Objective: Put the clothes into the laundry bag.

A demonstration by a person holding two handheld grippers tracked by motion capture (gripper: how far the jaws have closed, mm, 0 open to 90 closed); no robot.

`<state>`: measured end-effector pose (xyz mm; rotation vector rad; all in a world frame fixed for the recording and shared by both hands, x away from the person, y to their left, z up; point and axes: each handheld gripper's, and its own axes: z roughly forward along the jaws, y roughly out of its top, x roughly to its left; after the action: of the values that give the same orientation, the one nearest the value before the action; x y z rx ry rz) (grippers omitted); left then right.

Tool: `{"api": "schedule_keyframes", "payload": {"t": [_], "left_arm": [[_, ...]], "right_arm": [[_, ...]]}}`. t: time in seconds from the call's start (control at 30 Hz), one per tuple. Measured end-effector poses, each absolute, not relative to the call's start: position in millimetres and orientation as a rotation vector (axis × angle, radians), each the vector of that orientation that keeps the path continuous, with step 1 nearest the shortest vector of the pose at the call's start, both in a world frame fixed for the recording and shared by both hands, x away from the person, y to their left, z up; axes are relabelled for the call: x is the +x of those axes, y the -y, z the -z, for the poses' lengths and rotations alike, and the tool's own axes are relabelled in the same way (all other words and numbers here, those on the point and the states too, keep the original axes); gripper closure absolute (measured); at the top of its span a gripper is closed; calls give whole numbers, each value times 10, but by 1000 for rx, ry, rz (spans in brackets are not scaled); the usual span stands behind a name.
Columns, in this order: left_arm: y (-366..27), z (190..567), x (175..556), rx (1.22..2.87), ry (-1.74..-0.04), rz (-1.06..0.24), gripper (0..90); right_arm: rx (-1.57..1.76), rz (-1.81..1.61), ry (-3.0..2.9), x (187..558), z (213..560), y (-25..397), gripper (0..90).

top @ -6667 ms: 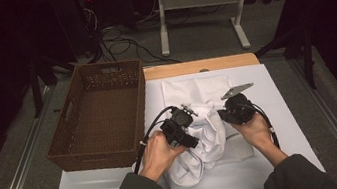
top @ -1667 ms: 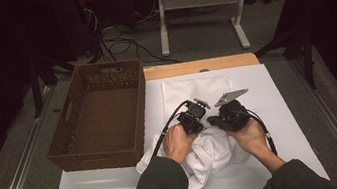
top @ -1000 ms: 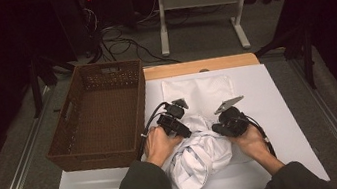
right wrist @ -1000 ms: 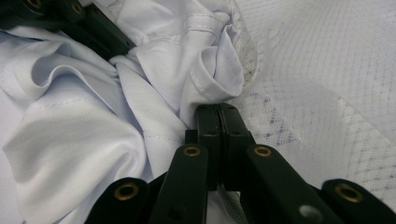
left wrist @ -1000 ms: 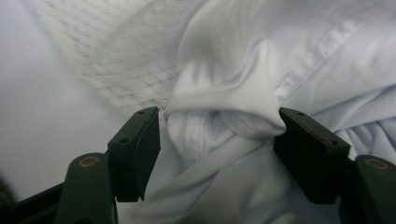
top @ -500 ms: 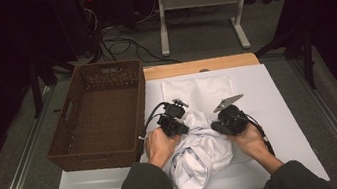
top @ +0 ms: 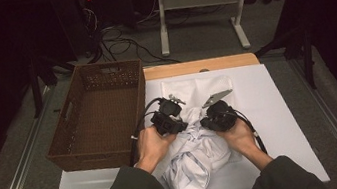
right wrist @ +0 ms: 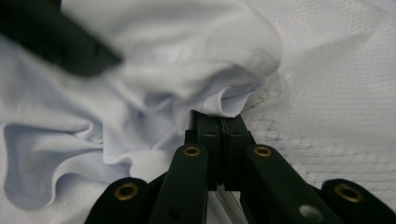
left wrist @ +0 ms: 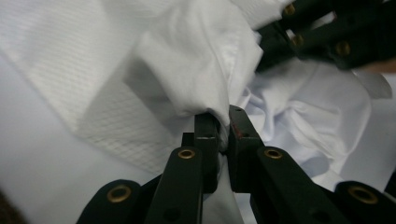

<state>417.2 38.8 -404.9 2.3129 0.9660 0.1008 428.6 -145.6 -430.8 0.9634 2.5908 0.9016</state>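
White cloth [top: 193, 156], bunched up in a heap near the front of the surface [top: 284, 107], at 6 o'clock from the folded white cloth [top: 196, 89]. Left gripper [left wrist: 223, 127] pinching a fold, jaws clamped on it. Right gripper [right wrist: 223, 122] pinching another fold, jaws tight together on it. Looks like the lifting and spreading step. Next move probably calls for pulling both folds apart to open the heap flat. Brown basket [top: 75, 144] at 9 o'clock, nothing inside.
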Motion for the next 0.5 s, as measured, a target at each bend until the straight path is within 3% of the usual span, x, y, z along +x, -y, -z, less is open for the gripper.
{"api": "schedule_keyframes", "payload": {"t": [0.27,0.5], "left_arm": [[77,4378,4185,2467,-905,-38,843],[209,4705,4474,2444,-1109,-149,839]], "right_arm": [[1037,-986,-2504,4295,4165,1685,900],[982,-1017,-2509,4189,4141,1711,900]]}}
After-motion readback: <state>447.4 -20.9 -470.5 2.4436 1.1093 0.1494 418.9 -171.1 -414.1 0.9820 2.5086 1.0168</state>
